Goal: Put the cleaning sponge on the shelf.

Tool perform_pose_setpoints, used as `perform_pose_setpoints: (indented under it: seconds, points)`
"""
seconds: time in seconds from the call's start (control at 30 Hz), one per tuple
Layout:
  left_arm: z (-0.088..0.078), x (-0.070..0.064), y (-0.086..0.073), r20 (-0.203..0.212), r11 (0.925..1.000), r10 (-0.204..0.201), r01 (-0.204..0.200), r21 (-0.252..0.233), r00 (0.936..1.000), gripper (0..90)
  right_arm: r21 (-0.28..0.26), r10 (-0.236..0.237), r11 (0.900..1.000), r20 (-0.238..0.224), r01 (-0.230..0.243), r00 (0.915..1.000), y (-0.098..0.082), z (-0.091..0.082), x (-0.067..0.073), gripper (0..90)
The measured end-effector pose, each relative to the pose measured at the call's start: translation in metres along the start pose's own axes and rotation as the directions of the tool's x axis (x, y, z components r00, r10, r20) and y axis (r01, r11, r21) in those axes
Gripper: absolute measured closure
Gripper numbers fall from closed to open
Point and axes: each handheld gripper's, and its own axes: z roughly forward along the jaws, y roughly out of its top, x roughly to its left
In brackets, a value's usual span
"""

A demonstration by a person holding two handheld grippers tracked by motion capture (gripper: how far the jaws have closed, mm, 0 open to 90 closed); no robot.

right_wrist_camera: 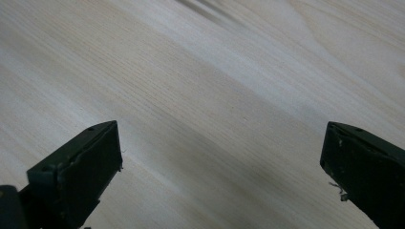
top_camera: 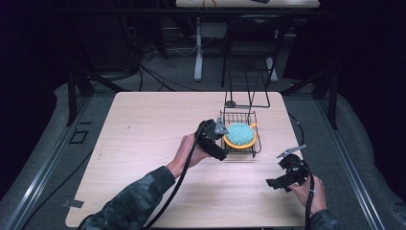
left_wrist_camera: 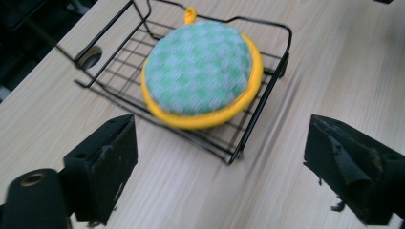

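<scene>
2 open grippers, potholder in basket

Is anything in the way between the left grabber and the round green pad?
Almost nothing: the left gripper is open, with bare table ahead. Just the black wire basket rim stands before the green pad lying inside it.

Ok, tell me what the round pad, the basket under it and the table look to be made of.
Round pad: looks like woven or knitted cloth, matte, green checked face, yellow fabric edging and a small loop.
Basket: thin black wire, probably coated metal, slight sheen, open grid floor.
Table: pale wood or wood-look laminate, smooth, straight grain lines; which one is unclear.
</scene>
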Motion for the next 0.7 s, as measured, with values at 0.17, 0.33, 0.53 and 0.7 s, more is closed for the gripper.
perform_pose_setpoints:
  seconds: [0.17,0.33,0.53,0.7]
  points:
    - [-0.022,0.009,-0.019,-0.018,0.9993,-0.028,0.029,0.024,0.9994,2.3,-0.002,0.007,1.0,0.003,-0.007,1.0,0.0,-0.001,0.0,0.0]
    - [-0.054,0.017,-0.045,-0.047,0.9964,-0.064,0.066,0.052,0.9969,0.3,-0.011,0.004,1.0,0.011,-0.004,0.9999,0.0,-0.002,0.001,0.0]
    - [-0.085,0.028,-0.082,-0.116,0.9895,-0.096,0.108,0.097,0.9886,0.2,0.016,-0.025,1.0,0.059,0.024,0.9979,0.001,-0.001,0.002,0.0]
    - [-0.101,0.034,-0.111,-0.147,0.9796,-0.161,0.176,0.097,0.976,0.2,0.009,-0.02,1.0,0.053,0.02,0.9984,0.001,-0.002,0.004,0.0]
